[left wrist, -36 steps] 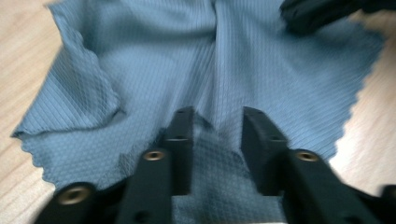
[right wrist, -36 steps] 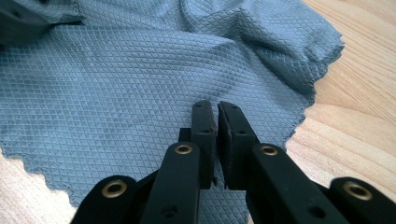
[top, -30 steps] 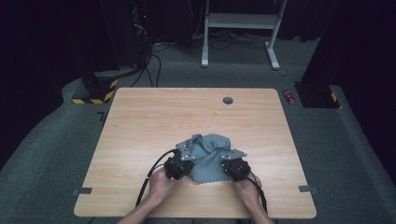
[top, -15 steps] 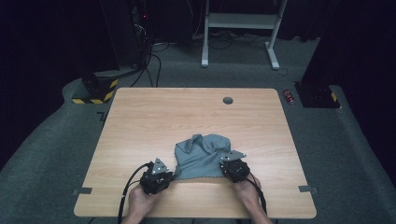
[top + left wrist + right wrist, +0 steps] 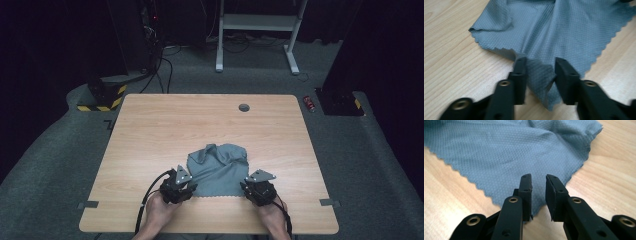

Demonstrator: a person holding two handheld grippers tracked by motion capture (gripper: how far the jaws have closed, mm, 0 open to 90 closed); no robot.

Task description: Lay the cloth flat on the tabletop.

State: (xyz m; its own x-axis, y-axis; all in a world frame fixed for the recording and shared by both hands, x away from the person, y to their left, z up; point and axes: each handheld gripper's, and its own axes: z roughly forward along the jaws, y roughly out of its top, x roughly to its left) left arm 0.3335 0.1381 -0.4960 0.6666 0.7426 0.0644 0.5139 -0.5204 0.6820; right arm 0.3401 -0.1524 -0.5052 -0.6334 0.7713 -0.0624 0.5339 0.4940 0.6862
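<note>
A grey-blue cloth (image 5: 220,167) with a zigzag-cut edge lies on the wooden table (image 5: 200,120), its near edge flat and its far part rumpled. My left gripper (image 5: 190,188) is at the cloth's near left corner. In the left gripper view the jaws (image 5: 540,62) stand apart with that corner of the cloth (image 5: 564,27) lying loose between them. My right gripper (image 5: 247,186) is at the near right corner. Its jaws (image 5: 539,178) are parted over the cloth (image 5: 506,152) corner and do not pinch it. Both pairs of jaws have just been opening.
A round cable hole (image 5: 244,107) sits near the table's far edge. On the floor beyond are a small red object (image 5: 310,103), a black-and-yellow striped base (image 5: 102,97) and a white desk frame (image 5: 255,22). The person's hands come in over the table's near edge.
The cloth, bunched between the grippers a second ago, now lies spread with a straight near edge. Both hands have shifted slightly toward the near edge, and the jaws have parted from the corners.
</note>
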